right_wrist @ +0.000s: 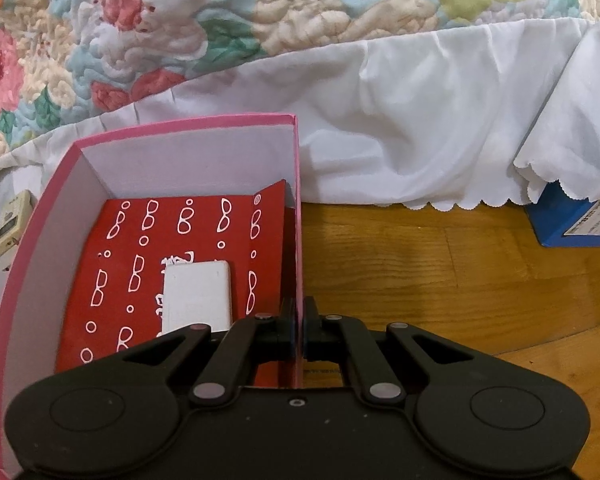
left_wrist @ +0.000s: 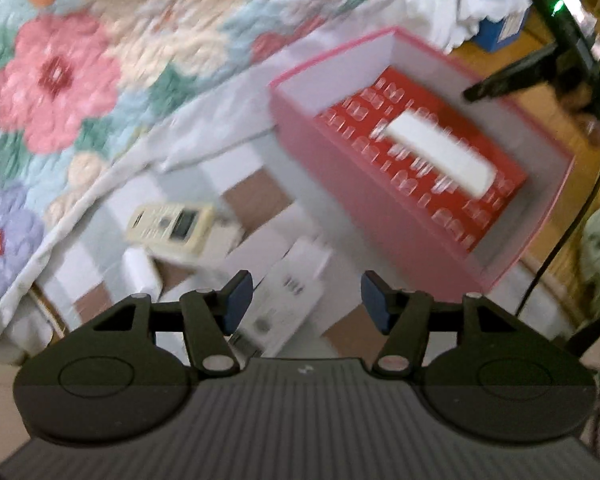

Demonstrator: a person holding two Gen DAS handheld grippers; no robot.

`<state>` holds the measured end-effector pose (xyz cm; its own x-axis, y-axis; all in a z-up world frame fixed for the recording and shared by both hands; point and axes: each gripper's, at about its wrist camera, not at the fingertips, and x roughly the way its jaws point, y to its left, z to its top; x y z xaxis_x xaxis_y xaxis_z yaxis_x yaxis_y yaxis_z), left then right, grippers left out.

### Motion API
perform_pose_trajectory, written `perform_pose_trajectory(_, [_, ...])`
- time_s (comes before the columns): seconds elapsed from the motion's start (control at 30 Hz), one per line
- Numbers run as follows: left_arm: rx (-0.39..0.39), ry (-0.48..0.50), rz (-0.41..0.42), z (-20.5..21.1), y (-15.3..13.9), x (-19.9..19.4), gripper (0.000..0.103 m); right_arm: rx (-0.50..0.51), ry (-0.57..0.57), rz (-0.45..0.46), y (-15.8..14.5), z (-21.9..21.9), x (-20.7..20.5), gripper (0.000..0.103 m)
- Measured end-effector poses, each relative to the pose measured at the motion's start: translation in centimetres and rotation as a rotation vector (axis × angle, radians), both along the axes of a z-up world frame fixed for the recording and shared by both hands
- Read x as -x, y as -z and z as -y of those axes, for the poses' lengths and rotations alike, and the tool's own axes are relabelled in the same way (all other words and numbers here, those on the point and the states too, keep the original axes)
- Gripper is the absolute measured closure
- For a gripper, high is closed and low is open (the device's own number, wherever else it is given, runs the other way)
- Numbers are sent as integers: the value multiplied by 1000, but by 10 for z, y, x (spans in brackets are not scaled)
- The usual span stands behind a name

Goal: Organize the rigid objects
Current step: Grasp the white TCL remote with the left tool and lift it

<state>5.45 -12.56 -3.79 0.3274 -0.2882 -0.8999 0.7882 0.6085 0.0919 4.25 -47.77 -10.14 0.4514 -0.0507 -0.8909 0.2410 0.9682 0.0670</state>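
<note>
A pink box [right_wrist: 299, 216] stands open on the wood floor beside the bed. Inside lie a red patterned packet [right_wrist: 140, 280] and a white flat block [right_wrist: 198, 296] on top of it. My right gripper [right_wrist: 299, 332] is shut on the box's right wall. In the blurred left wrist view the pink box [left_wrist: 332, 168] is ahead to the right, with the red packet [left_wrist: 480, 168] and the white block [left_wrist: 440, 156] inside. My left gripper [left_wrist: 306, 302] is open and empty above a white carton [left_wrist: 288, 300]. A cream remote [left_wrist: 168, 226] lies left of it.
A flowered quilt [right_wrist: 180, 20] and a white bed skirt [right_wrist: 420, 128] hang behind the box. A blue box [right_wrist: 572, 220] sits under the skirt at right. The other gripper's black arm [left_wrist: 572, 52] and a cable [left_wrist: 560, 240] show at right in the left view.
</note>
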Motion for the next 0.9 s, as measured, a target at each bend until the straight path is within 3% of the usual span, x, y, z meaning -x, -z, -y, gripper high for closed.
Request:
perform_pose_trajectory(0.2, [-69,-10,-2,-42,38,-20,43,12,-8,-18,5,-2,-1,97])
perform_pose_trajectory(0.37, [-72,68,27,-45,69,-26,37,16,-8,-25,6,-3,-1,95])
perform_pose_trajectory(0.6, [-7,100,-100,-37,106,-39,37,17,-12,-26,6,-4,-1,94])
perform_pose_trajectory(0.73, [49,94,-138,-34,116,-48,19,21,-15,-34,8,-4,-1,93])
perform_pose_trajectory(0.9, [67,15,-219,-31,139,-64,14,-2,5,-42,6,-3,-1,93])
